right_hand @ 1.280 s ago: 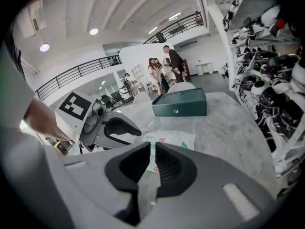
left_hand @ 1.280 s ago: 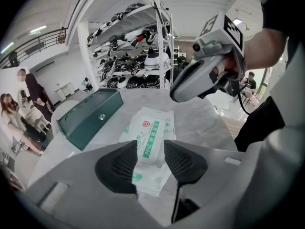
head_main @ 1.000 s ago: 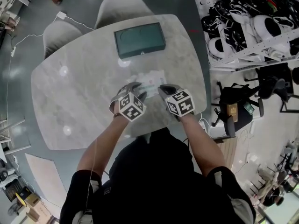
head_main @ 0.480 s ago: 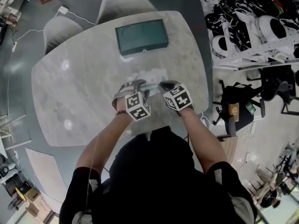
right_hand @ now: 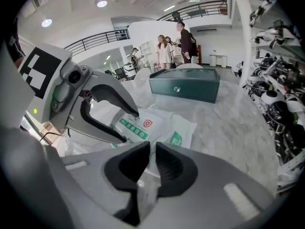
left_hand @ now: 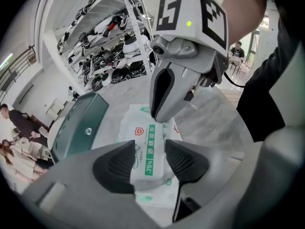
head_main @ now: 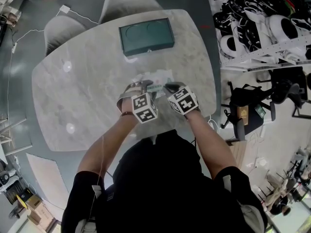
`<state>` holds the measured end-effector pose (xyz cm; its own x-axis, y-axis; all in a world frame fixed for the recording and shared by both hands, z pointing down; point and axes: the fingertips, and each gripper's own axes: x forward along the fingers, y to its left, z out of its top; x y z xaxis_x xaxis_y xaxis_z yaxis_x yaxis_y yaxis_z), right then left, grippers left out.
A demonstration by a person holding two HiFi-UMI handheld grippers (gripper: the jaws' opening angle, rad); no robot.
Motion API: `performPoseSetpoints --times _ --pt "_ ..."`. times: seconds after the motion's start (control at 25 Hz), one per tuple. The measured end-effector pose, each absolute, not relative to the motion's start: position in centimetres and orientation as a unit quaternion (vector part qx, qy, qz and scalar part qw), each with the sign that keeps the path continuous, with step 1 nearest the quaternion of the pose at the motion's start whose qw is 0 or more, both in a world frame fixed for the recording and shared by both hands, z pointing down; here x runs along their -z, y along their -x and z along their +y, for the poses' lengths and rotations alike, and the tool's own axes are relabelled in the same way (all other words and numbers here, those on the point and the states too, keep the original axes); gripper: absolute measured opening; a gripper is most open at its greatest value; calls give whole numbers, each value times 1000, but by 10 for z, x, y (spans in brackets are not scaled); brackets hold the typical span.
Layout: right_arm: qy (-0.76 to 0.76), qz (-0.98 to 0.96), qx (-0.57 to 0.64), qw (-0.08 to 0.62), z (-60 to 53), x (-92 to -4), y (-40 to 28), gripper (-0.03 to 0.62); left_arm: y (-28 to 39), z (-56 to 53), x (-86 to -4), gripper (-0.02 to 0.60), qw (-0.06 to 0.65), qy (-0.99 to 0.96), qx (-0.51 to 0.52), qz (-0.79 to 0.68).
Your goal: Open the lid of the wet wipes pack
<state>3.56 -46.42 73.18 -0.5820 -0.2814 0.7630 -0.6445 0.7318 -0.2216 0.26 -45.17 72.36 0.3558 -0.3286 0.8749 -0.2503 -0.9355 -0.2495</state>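
The wet wipes pack (head_main: 156, 77) is white with a green label and lies flat on the marble table (head_main: 73, 81), in front of both grippers. My left gripper (head_main: 144, 86) straddles the near end of the label (left_hand: 148, 152). Its jaws have just been opening, and the pads (left_hand: 118, 168) stand clear of the pack (left_hand: 143, 128). My right gripper (head_main: 168, 87) is shut on a thin translucent flap (right_hand: 144, 187) at the pack's edge. In the left gripper view its tip (left_hand: 159, 116) rests on the pack's far end. The left gripper (right_hand: 131, 126) shows open over the label (right_hand: 136, 128) in the right gripper view.
A dark green box (head_main: 146, 37) sits farther back on the table, also visible as the green box (right_hand: 185, 87) in the right gripper view. Two grey chairs (head_main: 129, 1) stand behind the table. Shelves of black and white gear (head_main: 257, 23) fill the right. People (right_hand: 174, 44) stand far off.
The left gripper's cube has rolled and shifted slightly right over the pack. The right gripper has sunk a little onto the pack's edge. The pack stays in place.
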Motion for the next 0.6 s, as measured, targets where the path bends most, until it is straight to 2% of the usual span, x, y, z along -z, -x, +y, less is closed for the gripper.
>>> performPoseSetpoints --times 0.16,0.6 --pt "-271 -854 -247 368 -464 -733 -35 44 -2 -454 -723 199 55 820 543 172" --pt "-270 -856 -239 369 -466 -732 -37 44 -8 -455 -715 173 51 825 536 173"
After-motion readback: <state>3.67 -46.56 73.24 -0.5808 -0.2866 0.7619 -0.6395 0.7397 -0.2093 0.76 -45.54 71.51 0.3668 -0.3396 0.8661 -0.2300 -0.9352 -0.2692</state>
